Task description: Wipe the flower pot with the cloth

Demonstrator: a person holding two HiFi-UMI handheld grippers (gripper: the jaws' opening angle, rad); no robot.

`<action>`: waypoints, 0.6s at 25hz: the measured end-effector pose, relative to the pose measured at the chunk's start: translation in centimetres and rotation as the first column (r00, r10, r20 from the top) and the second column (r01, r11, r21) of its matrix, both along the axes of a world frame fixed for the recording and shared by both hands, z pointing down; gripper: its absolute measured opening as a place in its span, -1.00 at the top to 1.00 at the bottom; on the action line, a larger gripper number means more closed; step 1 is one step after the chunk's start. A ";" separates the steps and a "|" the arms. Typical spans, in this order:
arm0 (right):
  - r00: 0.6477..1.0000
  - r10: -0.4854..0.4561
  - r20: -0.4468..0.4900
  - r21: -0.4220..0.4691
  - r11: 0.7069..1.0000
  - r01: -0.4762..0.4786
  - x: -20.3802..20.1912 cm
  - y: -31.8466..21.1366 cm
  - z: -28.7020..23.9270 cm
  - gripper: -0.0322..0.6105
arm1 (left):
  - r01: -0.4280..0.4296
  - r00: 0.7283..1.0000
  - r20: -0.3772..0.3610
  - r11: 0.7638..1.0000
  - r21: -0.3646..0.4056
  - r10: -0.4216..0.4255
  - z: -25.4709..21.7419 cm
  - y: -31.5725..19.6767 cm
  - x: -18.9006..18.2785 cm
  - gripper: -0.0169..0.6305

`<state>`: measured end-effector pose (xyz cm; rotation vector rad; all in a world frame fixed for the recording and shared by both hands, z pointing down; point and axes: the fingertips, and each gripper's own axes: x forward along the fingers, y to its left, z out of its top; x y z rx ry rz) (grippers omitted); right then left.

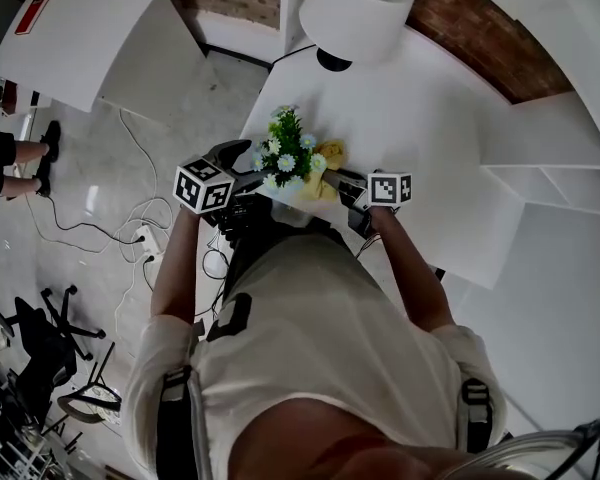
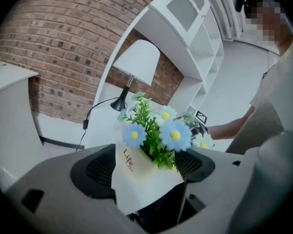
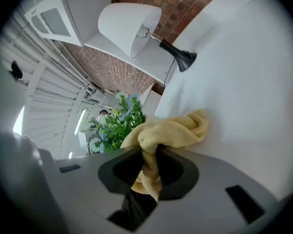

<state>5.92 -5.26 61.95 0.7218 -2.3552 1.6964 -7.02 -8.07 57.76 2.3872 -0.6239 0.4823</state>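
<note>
A small white flower pot (image 2: 142,178) printed with "Life" holds green leaves and blue and white flowers (image 2: 157,130). My left gripper (image 2: 146,167) is shut on the pot's sides and holds it off the table. In the head view the flowers (image 1: 285,158) sit between both grippers, with my left gripper (image 1: 258,182) on their left. My right gripper (image 3: 149,165) is shut on a bunched yellow cloth (image 3: 172,132). The cloth (image 1: 320,184) lies right against the pot's right side, in front of my right gripper (image 1: 342,188). The plant (image 3: 118,123) shows left of the cloth.
A white table (image 1: 420,133) lies under both grippers, with a white-shaded lamp (image 1: 358,13) on a black base at its far end. White shelving (image 1: 555,173) stands to the right. Cables (image 1: 130,230) and a black chair (image 1: 42,353) are on the floor at the left.
</note>
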 end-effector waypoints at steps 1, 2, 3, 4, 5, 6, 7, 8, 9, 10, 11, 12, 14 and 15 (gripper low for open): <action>1.000 0.006 -0.011 0.040 0.999 -0.005 0.8 -1.4 -0.9 0.64 | 0.025 1.000 0.005 1.000 -0.004 -0.025 0.1 0.8 -0.6 -0.18; 1.000 0.009 -0.020 0.078 0.997 -0.007 1.4 -2.9 -1.8 0.64 | 0.046 0.999 0.011 0.999 -0.010 -0.046 0.2 1.6 -0.9 -0.18; 1.000 0.012 -0.026 0.114 0.993 -0.009 1.8 -4.3 -2.7 0.64 | 0.061 0.998 0.013 0.998 -0.017 -0.060 0.5 2.5 -0.8 -0.18; 1.000 0.014 -0.026 0.145 0.989 -0.011 2.1 -5.7 -3.5 0.64 | 0.069 0.998 0.011 0.997 -0.027 -0.069 0.7 3.3 -0.4 -0.18; 1.000 0.015 -0.022 0.170 0.985 -0.011 2.0 -7.0 -4.1 0.63 | 0.071 0.997 0.008 0.997 -0.037 -0.070 0.9 4.1 0.3 -0.18; 1.000 0.011 -0.019 0.191 0.982 -0.008 1.8 -8.1 -4.5 0.63 | 0.070 0.998 0.007 0.997 -0.044 -0.070 1.2 4.6 1.1 -0.18; 1.000 -0.001 -0.018 0.204 0.979 0.005 1.4 -8.9 -4.5 0.63 | 0.071 0.997 0.008 0.996 -0.046 -0.070 1.5 4.8 1.8 -0.18; 0.999 -0.024 -0.021 0.209 0.977 0.028 0.9 -9.4 -4.3 0.63 | 0.075 0.997 0.008 0.996 -0.043 -0.075 1.7 4.8 2.5 -0.18; 0.998 -0.056 -0.025 0.206 0.977 0.060 0.1 -9.6 -3.9 0.63 | 0.080 0.997 0.005 0.996 -0.040 -0.080 2.0 4.7 3.0 -0.18; 0.995 -0.095 -0.030 0.196 0.976 0.099 -0.7 -9.3 -3.3 0.63 | 0.083 0.997 0.003 0.996 -0.036 -0.083 2.1 4.4 3.4 -0.18; 0.990 -0.134 -0.034 0.183 0.973 0.138 -1.4 -8.7 -2.9 0.63 | 0.083 0.997 0.003 0.996 -0.030 -0.083 2.1 4.2 3.8 -0.18; 0.985 -0.167 -0.033 0.171 0.970 0.170 -2.0 -7.9 -2.5 0.63 | 0.078 0.997 0.006 0.997 -0.023 -0.078 2.1 3.9 4.0 -0.18; 0.982 -0.189 -0.004 0.146 0.971 0.187 -2.7 -6.4 -2.0 0.63 | 0.057 0.998 0.016 0.998 -0.010 -0.057 2.3 3.6 4.2 -0.18; 0.984 -0.177 0.025 0.129 0.977 0.172 -2.9 -5.9 -1.9 0.64 | 0.042 0.999 0.022 0.999 -0.006 -0.042 2.3 3.5 4.2 -0.18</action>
